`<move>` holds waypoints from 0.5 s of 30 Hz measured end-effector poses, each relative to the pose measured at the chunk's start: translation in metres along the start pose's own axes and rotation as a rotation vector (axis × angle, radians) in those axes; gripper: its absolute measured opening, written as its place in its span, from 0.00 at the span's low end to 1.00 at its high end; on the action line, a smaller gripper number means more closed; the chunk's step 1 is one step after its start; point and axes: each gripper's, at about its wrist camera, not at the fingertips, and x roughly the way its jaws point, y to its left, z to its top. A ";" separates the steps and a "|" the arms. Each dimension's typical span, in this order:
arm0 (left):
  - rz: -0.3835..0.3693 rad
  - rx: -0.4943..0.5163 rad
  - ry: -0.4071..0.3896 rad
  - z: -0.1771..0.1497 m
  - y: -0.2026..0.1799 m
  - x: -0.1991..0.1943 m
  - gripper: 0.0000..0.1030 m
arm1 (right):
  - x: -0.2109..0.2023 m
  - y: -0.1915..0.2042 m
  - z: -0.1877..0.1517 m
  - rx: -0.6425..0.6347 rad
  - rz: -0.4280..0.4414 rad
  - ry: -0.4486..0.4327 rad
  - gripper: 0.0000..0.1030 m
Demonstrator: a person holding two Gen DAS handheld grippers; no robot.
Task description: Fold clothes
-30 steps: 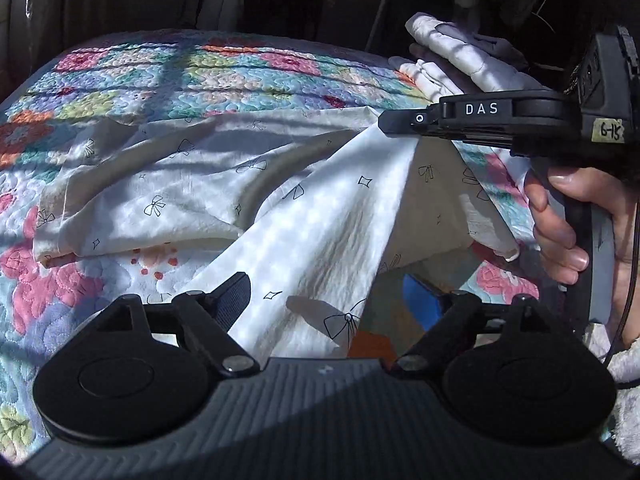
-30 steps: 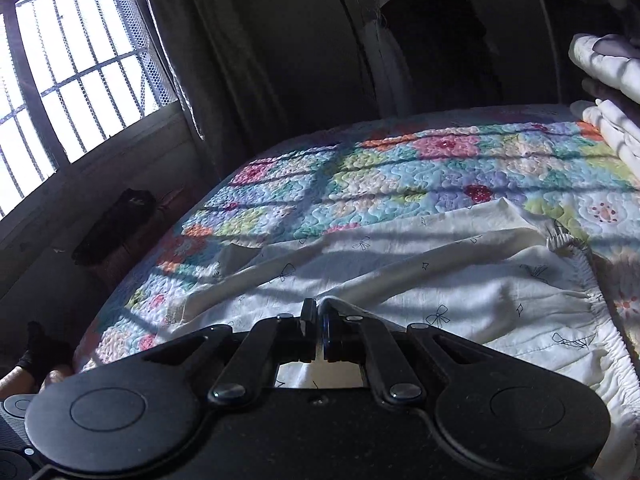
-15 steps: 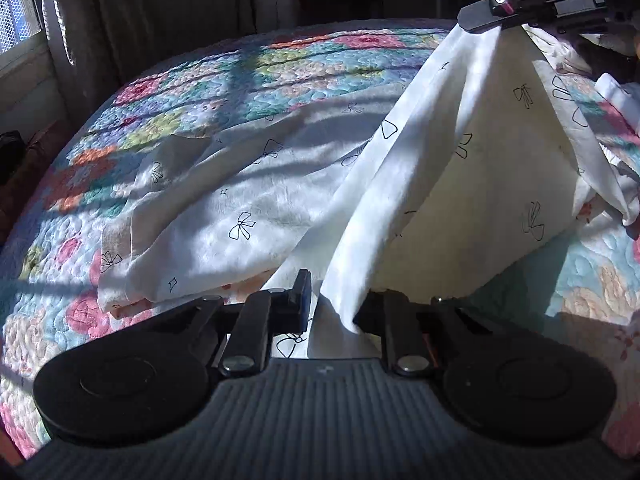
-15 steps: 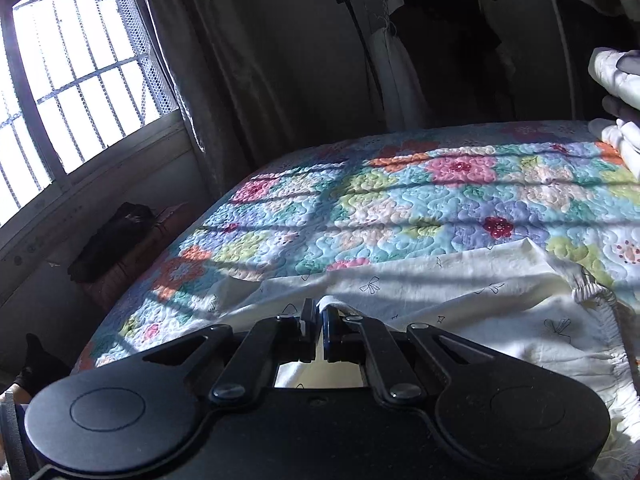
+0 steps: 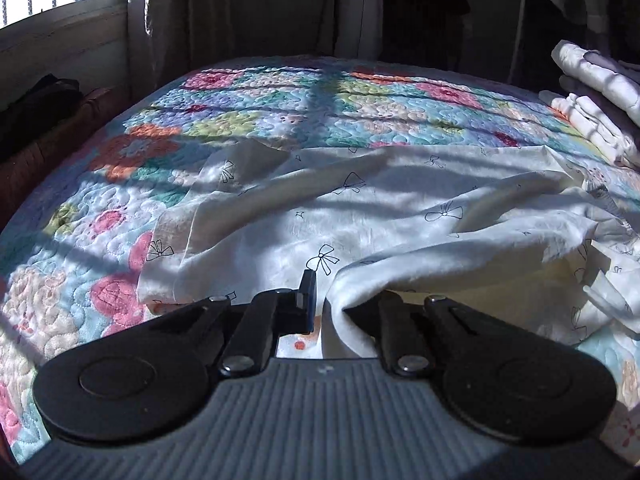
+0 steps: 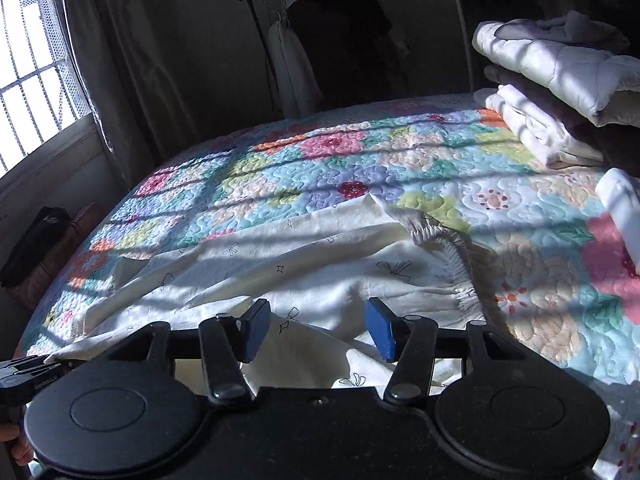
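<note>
A cream garment with small black bow prints [image 5: 360, 216] lies spread and rumpled on the quilted bed; it also shows in the right wrist view [image 6: 320, 272], with an elastic ruffled edge [image 6: 456, 256] at its right. My left gripper [image 5: 332, 304] has its jaws a little apart, and a fold of the garment drapes over the right finger, hiding it. My right gripper [image 6: 316, 328] is open and empty just above the garment. The left gripper's tip [image 6: 28, 372] shows at the far left of the right wrist view, touching the garment's edge.
The colourful floral quilt [image 6: 320, 152] covers the bed. Folded white bedding is stacked at the bed's right [image 6: 556, 76], also in the left wrist view [image 5: 592, 100]. A window [image 6: 28, 60] and curtain stand left. Dark clothes hang behind [image 6: 320, 20].
My right gripper has opened and let go of the garment, which has dropped flat onto the bed. My left gripper has loosened its hold, with cloth still lying between its fingers.
</note>
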 end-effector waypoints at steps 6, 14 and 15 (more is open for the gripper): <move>0.013 -0.017 -0.016 0.001 0.002 -0.005 0.11 | -0.011 -0.070 -0.041 0.230 -0.128 0.073 0.58; 0.031 -0.087 -0.047 0.008 0.011 -0.009 0.11 | 0.022 -0.085 -0.060 0.315 -0.027 0.103 0.31; 0.027 -0.102 -0.054 0.011 0.012 -0.009 0.11 | 0.023 -0.081 -0.057 0.295 -0.021 0.081 0.14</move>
